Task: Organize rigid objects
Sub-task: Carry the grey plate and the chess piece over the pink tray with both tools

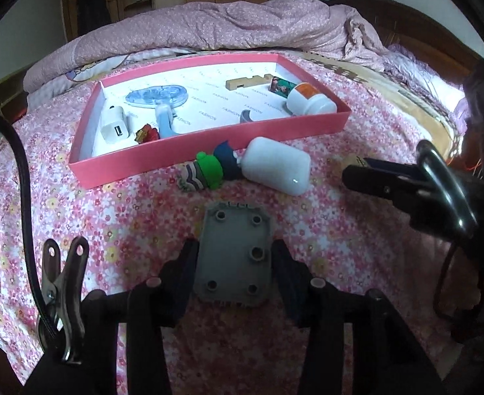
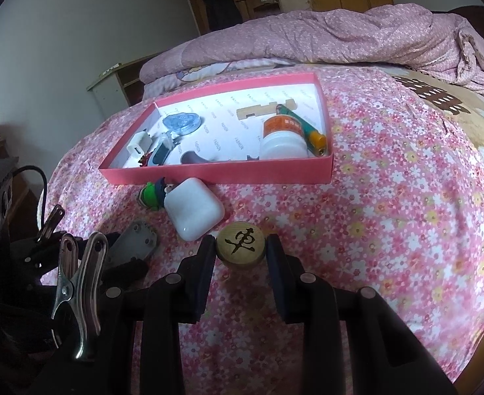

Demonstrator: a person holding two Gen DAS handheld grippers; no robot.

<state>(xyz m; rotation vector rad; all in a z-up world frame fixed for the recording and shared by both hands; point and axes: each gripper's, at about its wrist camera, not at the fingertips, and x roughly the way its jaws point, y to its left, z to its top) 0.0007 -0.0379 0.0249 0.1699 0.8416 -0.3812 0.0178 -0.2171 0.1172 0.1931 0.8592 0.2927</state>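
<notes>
My left gripper point(image 1: 234, 263) straddles a grey plate point(image 1: 233, 256) lying on the bed point(image 1: 357, 247); whether its pads press it I cannot tell. My right gripper point(image 2: 241, 247) grasps a wooden chess piece point(image 2: 240, 245). Just beyond lie a white case point(image 2: 194, 209) and, touching it on the left, a figurine point(image 2: 153, 194). Farther off sits the pink tray point(image 2: 215, 174), holding a charger point(image 2: 139, 144), bottle point(image 2: 283, 135) and wooden block point(image 2: 258, 110).
</notes>
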